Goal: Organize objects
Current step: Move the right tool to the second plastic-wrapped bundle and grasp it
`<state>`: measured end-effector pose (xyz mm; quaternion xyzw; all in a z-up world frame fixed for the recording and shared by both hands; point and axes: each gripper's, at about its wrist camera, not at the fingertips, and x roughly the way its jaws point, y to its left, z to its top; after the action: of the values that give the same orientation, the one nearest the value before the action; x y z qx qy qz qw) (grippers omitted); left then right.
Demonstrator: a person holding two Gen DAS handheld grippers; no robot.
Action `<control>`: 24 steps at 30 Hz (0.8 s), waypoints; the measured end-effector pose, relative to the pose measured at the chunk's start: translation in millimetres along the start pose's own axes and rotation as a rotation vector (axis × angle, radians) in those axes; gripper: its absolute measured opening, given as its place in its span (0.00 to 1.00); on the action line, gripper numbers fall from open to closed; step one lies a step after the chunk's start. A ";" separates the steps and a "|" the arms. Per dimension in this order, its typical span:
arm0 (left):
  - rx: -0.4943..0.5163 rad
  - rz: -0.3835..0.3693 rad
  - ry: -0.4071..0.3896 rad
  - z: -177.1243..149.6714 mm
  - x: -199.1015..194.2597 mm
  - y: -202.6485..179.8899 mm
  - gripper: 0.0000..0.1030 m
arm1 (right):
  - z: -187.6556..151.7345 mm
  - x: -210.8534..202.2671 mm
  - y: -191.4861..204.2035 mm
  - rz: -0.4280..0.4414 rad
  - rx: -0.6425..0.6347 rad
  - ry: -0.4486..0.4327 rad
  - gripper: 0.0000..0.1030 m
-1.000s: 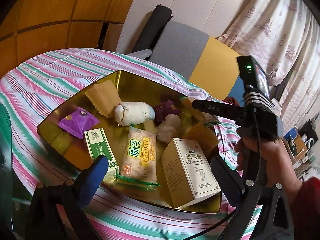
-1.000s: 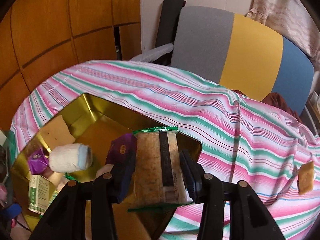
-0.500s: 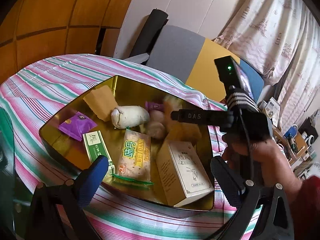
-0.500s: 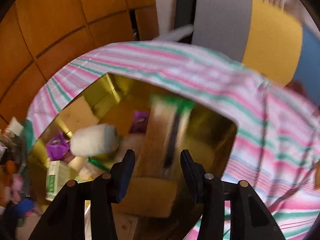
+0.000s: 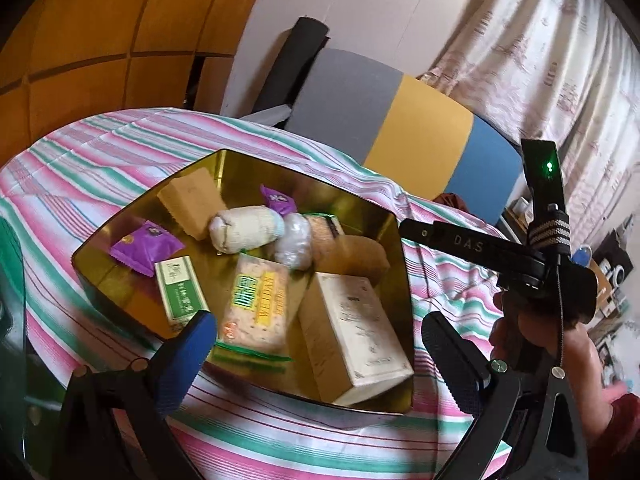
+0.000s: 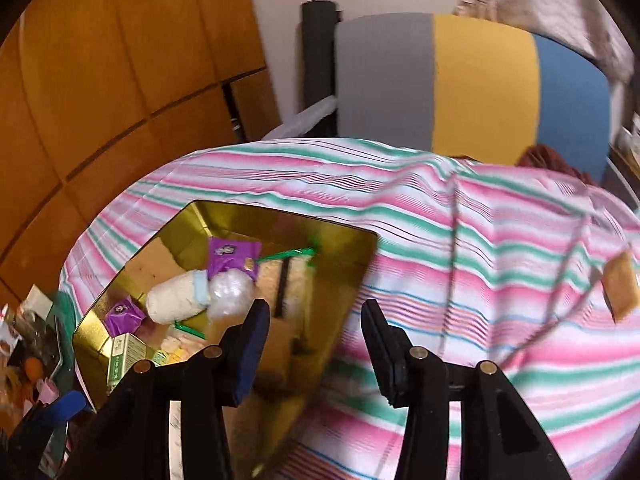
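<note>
Packets, boxes (image 5: 352, 336) in tin (image 5: 402, 280) on tablecloth (image 5: 100, 148)

Right gripper (image 6: 314, 332): black frame, brass screws, blue-faced pad. "DAS" lettering, green LED, red sleeve (image 5: 624, 416).

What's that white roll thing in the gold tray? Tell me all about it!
The white roll looks like a soft bundle of cream cloth or gauze, shaped like a short fat tube, with one pale blue end. It lies on its side near the middle of the gold tray. Its blue end touches a crinkly clear-wrapped lump, and a tan wafer-like slab sits right against its other side. A purple packet lies just behind it. No gripper is touching it.
</note>
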<state>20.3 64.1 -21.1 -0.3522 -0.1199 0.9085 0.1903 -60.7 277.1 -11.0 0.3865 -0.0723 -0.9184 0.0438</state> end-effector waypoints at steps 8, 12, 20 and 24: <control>0.089 -0.046 0.020 -11.6 -3.5 -27.0 1.00 | -33.5 -18.0 -34.6 -0.119 -0.018 0.023 0.47; 0.133 -0.061 0.031 -19.4 -5.6 -40.4 1.00 | -51.5 -25.7 -60.8 -0.167 0.010 0.037 0.47; 0.208 -0.111 0.048 -33.8 -9.2 -68.4 1.00 | -77.6 -44.4 -129.5 -0.255 0.143 0.029 0.47; 0.274 -0.143 0.062 -38.2 -6.2 -90.5 1.00 | -84.7 -50.6 -172.9 -0.304 0.210 0.026 0.47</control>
<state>74.3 146.0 -13.2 -0.3413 -0.0137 0.8892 0.3043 31.0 446.1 -62.8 0.4071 -0.1079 -0.8969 -0.1352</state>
